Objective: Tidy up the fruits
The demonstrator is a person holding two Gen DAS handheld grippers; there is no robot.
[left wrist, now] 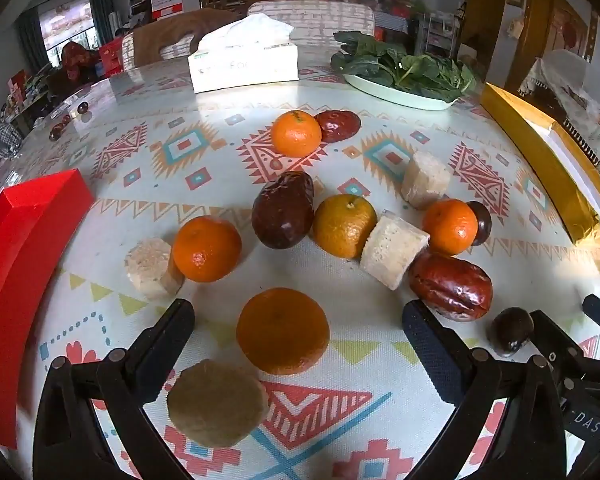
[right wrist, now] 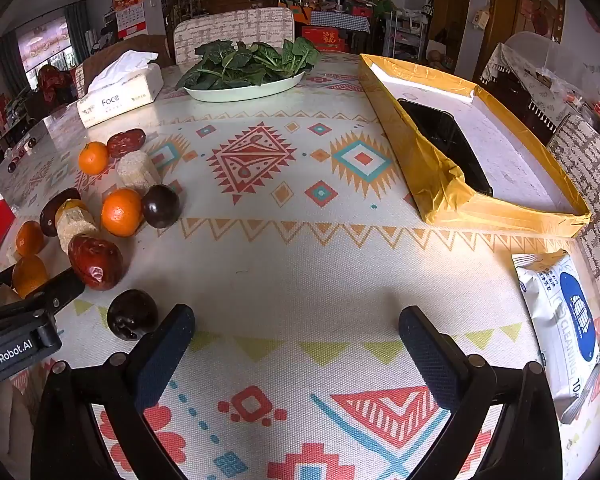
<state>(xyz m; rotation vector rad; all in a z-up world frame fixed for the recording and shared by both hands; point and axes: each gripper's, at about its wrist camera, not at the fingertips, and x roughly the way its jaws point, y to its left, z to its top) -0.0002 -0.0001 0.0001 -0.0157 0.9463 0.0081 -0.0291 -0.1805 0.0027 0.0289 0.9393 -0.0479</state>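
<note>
Several oranges, red dates, dark passion fruits and pale cut cane pieces lie scattered on the patterned tablecloth. My left gripper (left wrist: 298, 320) is open, its fingers on either side of an orange (left wrist: 283, 330), with a cane piece (left wrist: 217, 402) just in front of the left finger. A large date (left wrist: 451, 286) and a dark passion fruit (left wrist: 510, 330) lie to the right. My right gripper (right wrist: 296, 330) is open and empty over bare cloth; the same passion fruit (right wrist: 132, 314) lies beside its left finger and the left gripper (right wrist: 24, 320) shows at the left edge.
A red box (left wrist: 24, 248) stands at the left, a gold-edged tray (right wrist: 496, 152) at the right. A tissue box (left wrist: 244, 64) and a plate of spinach (left wrist: 404, 72) sit at the back. A wipes pack (right wrist: 568, 328) lies near right.
</note>
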